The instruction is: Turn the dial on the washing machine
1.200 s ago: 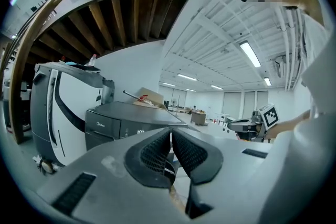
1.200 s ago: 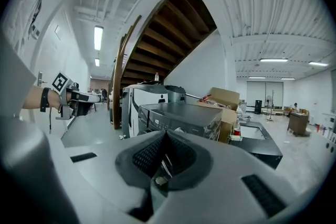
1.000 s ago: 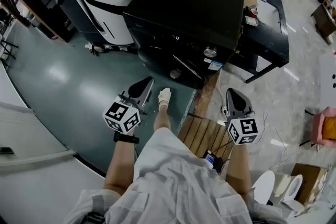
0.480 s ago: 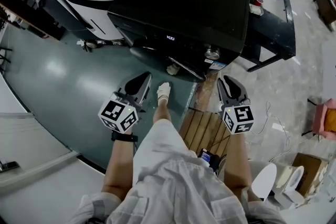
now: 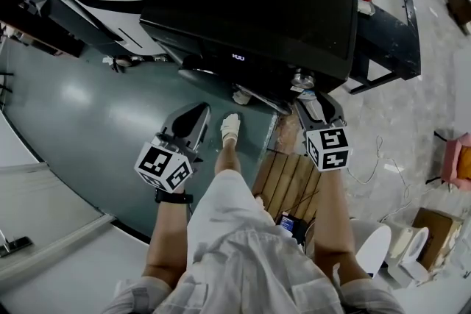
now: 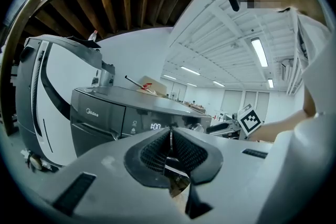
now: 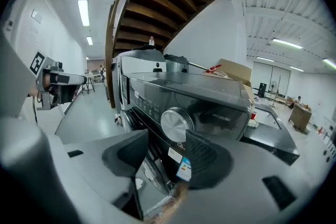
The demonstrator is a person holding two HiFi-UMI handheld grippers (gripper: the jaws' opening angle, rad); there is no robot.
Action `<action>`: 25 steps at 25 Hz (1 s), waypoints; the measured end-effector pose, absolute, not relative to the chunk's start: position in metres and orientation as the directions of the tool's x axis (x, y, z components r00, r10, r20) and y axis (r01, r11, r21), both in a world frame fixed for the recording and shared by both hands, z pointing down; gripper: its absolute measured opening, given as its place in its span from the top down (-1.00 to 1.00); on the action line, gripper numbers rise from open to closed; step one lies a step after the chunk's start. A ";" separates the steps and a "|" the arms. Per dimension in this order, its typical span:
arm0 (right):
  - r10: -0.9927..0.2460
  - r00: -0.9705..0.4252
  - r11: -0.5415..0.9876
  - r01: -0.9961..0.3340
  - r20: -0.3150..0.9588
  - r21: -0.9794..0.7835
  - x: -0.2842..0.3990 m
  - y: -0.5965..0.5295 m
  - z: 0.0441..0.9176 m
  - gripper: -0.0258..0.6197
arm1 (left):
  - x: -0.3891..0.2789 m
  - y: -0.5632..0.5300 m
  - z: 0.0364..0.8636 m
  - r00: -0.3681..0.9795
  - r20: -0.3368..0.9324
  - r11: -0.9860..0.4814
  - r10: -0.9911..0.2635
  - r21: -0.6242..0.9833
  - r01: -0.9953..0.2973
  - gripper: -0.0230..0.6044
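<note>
Washing machine (image 6: 97, 126) — "Midea" on front, display (image 6: 156, 126) reads "1:00".

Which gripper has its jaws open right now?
The right gripper: its jaws stand apart, with the silver dial just ahead of the gap. The left gripper has its jaws together, nothing between them.

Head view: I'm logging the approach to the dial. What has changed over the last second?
The right gripper moved forward and now sits just short of the dial on the washing machine, jaws open, gripping nothing. The whole view closed in on the machine. The left gripper stayed low beside the foot, jaws shut and empty.
</note>
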State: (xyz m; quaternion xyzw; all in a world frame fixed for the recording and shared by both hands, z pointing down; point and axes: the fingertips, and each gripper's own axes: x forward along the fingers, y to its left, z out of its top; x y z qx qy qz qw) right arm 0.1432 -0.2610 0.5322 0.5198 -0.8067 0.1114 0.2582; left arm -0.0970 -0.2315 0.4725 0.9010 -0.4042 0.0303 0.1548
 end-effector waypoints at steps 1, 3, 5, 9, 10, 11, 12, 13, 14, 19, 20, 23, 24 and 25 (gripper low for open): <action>-0.778 -0.316 0.436 -0.894 0.543 0.106 0.142 -0.264 0.534 0.22 | -0.098 -0.233 0.473 0.671 0.180 -0.625 -0.719 0.255 -0.738 0.87; -0.773 -0.298 0.440 -0.887 0.560 0.136 0.141 -0.269 0.537 0.20 | -0.097 -0.235 0.474 0.675 0.181 -0.629 -0.715 0.254 -0.734 0.87; -0.770 -0.284 0.441 -0.884 0.571 0.154 0.141 -0.272 0.538 0.19 | -0.095 -0.236 0.475 0.680 0.181 -0.634 -0.710 0.254 -0.730 0.87; -0.763 -0.259 0.436 -0.883 0.593 0.175 0.144 -0.273 0.541 0.21 | -0.090 -0.237 0.476 0.689 0.180 -0.643 -0.702 0.256 -0.722 0.87; -0.762 -0.254 0.433 -0.884 0.595 0.178 0.145 -0.273 0.541 0.20 | -0.089 -0.237 0.476 0.692 0.180 -0.646 -0.699 0.256 -0.719 0.87; -0.762 -0.254 0.431 -0.885 0.596 0.174 0.145 -0.274 0.541 0.20 | -0.088 -0.237 0.477 0.695 0.181 -0.648 -0.696 0.257 -0.717 0.87; -0.760 -0.260 0.432 -0.887 0.596 0.163 0.145 -0.275 0.541 0.20 | -0.087 -0.237 0.478 0.697 0.182 -0.650 -0.694 0.258 -0.715 0.87; -0.758 -0.267 0.433 -0.888 0.595 0.153 0.144 -0.275 0.542 0.15 | -0.086 -0.237 0.479 0.698 0.184 -0.651 -0.692 0.259 -0.714 0.87; -0.757 -0.270 0.432 -0.890 0.596 0.147 0.144 -0.276 0.542 0.15 | -0.086 -0.237 0.480 0.699 0.186 -0.651 -0.691 0.259 -0.713 0.87; -0.722 -0.279 0.436 -0.894 0.633 0.104 0.144 -0.272 0.557 0.12 | -0.085 -0.235 0.482 0.702 0.189 -0.653 -0.687 0.265 -0.710 0.87; -0.716 -0.279 0.438 -0.893 0.640 0.101 0.143 -0.272 0.559 0.09 | -0.084 -0.235 0.482 0.704 0.190 -0.654 -0.685 0.266 -0.708 0.87; -0.719 -0.278 0.431 -0.898 0.637 0.094 0.143 -0.273 0.560 0.10 | -0.084 -0.235 0.483 0.705 0.192 -0.655 -0.683 0.268 -0.707 0.87; -0.719 -0.280 0.428 -0.899 0.636 0.088 0.143 -0.273 0.560 0.10 | -0.084 -0.235 0.484 0.705 0.192 -0.654 -0.683 0.268 -0.707 0.87; -0.718 -0.281 0.428 -0.900 0.637 0.085 0.143 -0.274 0.561 0.10 | -0.084 -0.235 0.484 0.705 0.192 -0.654 -0.683 0.269 -0.707 0.87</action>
